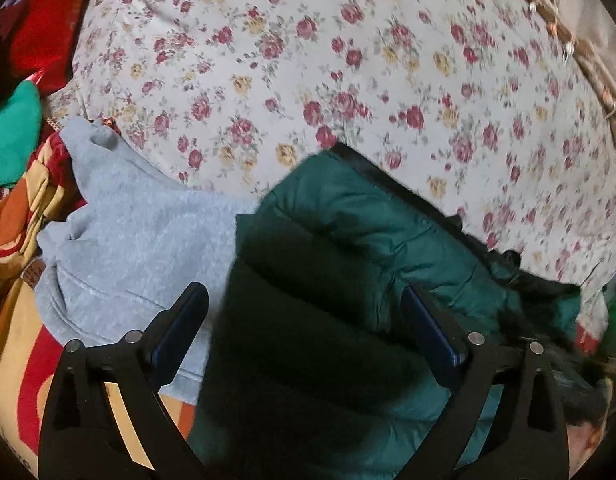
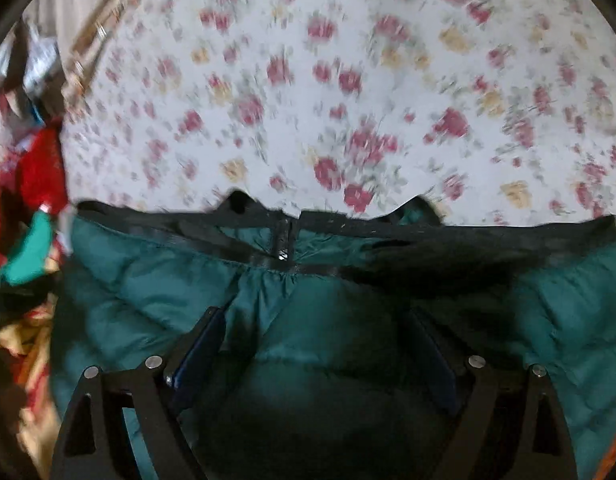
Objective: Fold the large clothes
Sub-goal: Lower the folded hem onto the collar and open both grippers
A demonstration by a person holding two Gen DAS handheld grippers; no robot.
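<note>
A: Looking along the left gripper (image 1: pixel 303 344) first. Standing wide open, pads clear of the cloth, gripping nothing. Hovering over the near left part of the green puffer jacket (image 1: pixel 348 248), lying on the flowered bedsheet (image 1: pixel 348 60).

B: Noting the grey sweatshirt (image 1: pixel 139 240) just left of the jacket, touching its edge, soft and fleecy. Further left, a heap of red, orange and bright green cloth (image 1: pixel 23 128), well apart from the work.

A: Advising a pinch through both layers at the quilted edge, not just the slick shell. Expecting the padding to spring back, so pressing each fold flat.

B: Turning to the right wrist view. Right gripper (image 2: pixel 320 344) also gaping, nothing between the pads, poised above the jacket (image 2: pixel 155 280) near its collar.

A: Seeing the black trim (image 2: pixel 428 256) running left to right along the far edge, with a small hanging loop (image 2: pixel 283 240) in the middle. Blurred, so not telling whether that trim is fur or webbing.

B: Judging the jacket spread fairly flat, collar far, body near. Suggesting matching grips at left and right, lifting together, keeping the seams level.

A: Watching the puffy channels: smooth, shiny, rounded. Likely sliding on the sheet, so lowering slowly.
</note>
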